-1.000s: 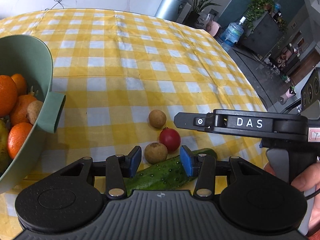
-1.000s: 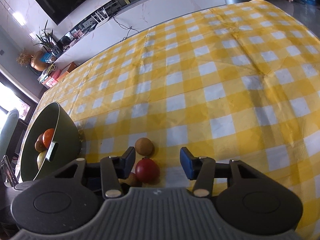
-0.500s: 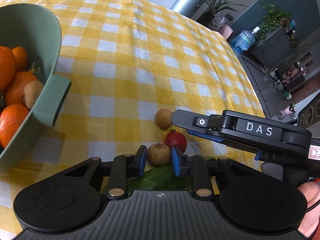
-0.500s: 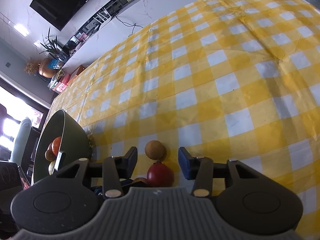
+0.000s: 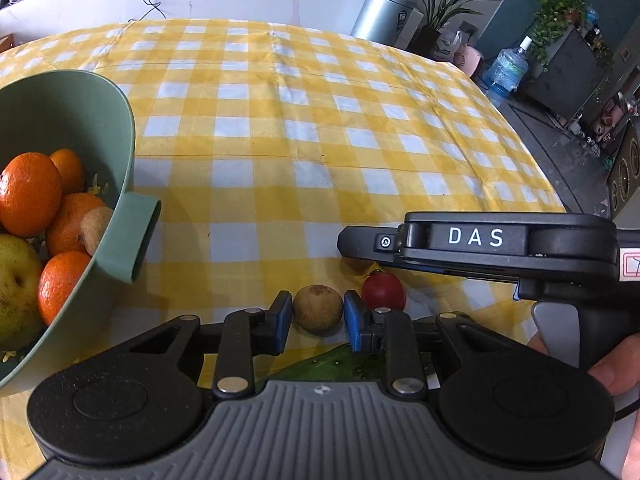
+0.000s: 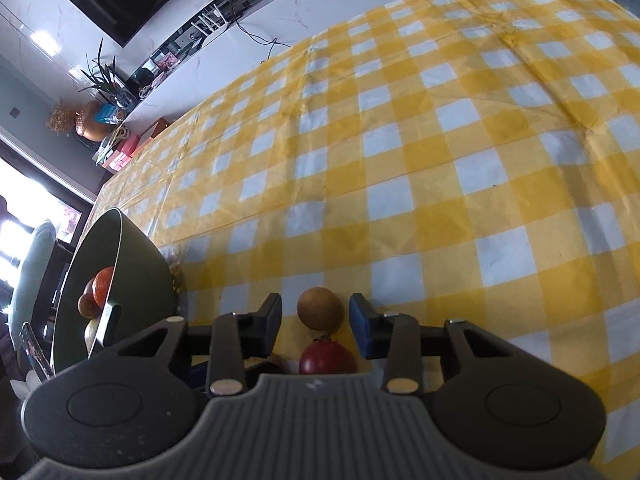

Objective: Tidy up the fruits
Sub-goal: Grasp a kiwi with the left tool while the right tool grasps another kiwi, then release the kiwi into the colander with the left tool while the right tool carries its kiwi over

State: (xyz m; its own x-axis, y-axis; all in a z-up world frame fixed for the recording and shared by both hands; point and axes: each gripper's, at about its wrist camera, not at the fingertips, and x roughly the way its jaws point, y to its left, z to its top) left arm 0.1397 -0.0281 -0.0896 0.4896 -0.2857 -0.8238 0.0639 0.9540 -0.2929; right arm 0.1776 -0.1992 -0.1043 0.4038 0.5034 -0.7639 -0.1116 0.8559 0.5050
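A small brown round fruit (image 5: 318,307) sits on the yellow checked cloth with my left gripper (image 5: 318,320) shut on it, both blue pads against its sides. Right of it lie a red cherry tomato (image 5: 384,291) and, under my left gripper, a green cucumber (image 5: 340,362). My right gripper (image 6: 316,320) straddles a second brown fruit (image 6: 320,309). Its jaws are closing, with narrow gaps still on both sides. The tomato (image 6: 328,358) lies just behind that fruit. In the left wrist view the right gripper (image 5: 352,246) reaches in from the right and hides most of the second fruit.
A green bowl (image 5: 112,128) with a handle stands at the left, holding oranges (image 5: 28,194), a pear (image 5: 16,276) and a small brown fruit (image 5: 96,230). It also shows as the bowl (image 6: 136,280) in the right wrist view. A person's hand (image 5: 616,364) holds the right gripper.
My left jaws closed from wide apart onto the brown fruit. The right gripper slid forward from over the tomato to around the second brown fruit, and its jaws narrowed.
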